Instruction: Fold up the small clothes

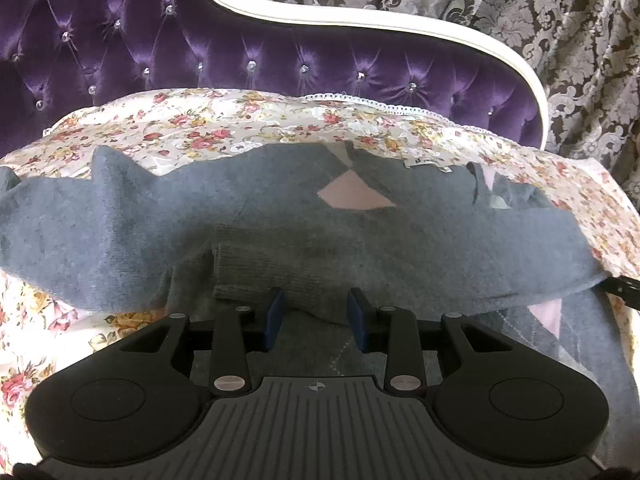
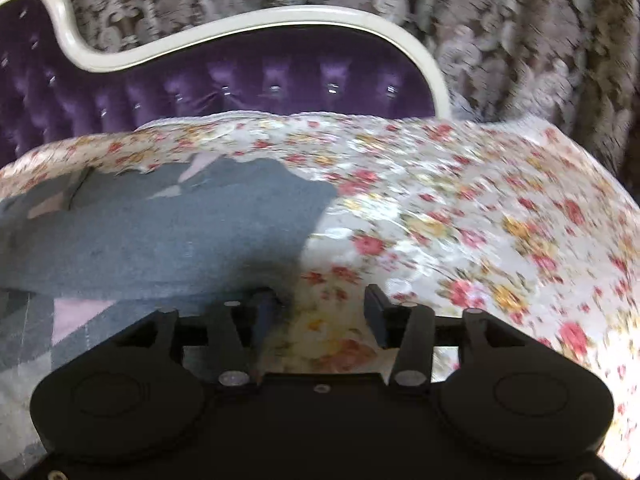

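A small grey-blue knit sweater [image 1: 120,224] with pink diamond patches lies spread across the floral bedspread [image 1: 200,128]. A ribbed cuff [image 1: 256,268] of a folded-in sleeve lies on it just ahead of my left gripper [image 1: 316,316], whose jaws stand open around a bit of the knit without pinching it. In the right wrist view, which is blurred, the sweater [image 2: 160,224] fills the left side. My right gripper [image 2: 320,312] is open at the sweater's right edge, its left finger at the cloth, its right finger over the bedspread [image 2: 460,220].
A purple tufted headboard [image 1: 280,60] with a white curved frame stands behind the bed. Patterned grey curtains [image 1: 560,32] hang behind it. A black part of the other gripper [image 1: 624,290] shows at the right edge of the left wrist view.
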A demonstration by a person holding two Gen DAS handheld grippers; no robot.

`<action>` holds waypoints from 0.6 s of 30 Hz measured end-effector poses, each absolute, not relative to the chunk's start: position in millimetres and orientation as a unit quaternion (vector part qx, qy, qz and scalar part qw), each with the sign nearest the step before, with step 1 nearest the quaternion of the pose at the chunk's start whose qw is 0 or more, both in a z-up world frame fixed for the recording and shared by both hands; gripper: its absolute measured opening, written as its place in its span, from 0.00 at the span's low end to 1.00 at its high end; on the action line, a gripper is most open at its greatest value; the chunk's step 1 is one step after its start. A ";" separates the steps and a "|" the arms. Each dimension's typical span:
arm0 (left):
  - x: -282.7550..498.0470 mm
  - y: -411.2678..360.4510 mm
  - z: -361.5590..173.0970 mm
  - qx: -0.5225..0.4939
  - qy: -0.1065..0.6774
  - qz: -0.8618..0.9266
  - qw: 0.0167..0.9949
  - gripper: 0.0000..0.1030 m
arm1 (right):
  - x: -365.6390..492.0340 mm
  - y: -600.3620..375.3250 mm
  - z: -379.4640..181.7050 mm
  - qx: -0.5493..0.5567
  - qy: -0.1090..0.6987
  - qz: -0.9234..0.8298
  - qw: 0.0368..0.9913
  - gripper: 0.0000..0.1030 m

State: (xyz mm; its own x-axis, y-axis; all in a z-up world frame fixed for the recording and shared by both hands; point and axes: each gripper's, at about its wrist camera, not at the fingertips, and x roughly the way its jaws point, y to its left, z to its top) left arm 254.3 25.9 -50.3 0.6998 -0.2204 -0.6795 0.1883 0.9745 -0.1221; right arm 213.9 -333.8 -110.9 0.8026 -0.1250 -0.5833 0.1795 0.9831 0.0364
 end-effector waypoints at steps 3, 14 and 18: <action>252.7 27.0 -48.1 -0.023 0.368 -0.110 0.923 0.33 | 202.2 -323.8 -101.8 0.023 0.291 -0.068 0.954 0.53; 244.5 34.9 -40.9 -0.025 0.373 -0.110 0.921 0.36 | 220.0 -332.6 -114.7 0.044 0.314 -0.094 0.944 0.54; 239.7 46.7 -39.0 -0.033 0.382 -0.102 0.918 0.37 | 206.1 -327.5 -104.0 0.017 0.323 -0.083 0.943 0.54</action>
State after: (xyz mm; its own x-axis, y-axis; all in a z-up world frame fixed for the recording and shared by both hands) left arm 239.7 46.7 -39.0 0.6873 -0.2127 -0.6946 0.1630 0.9769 -0.1378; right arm 206.1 -327.5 -104.0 0.7776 -0.1456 -0.6116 0.1675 0.9856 -0.0218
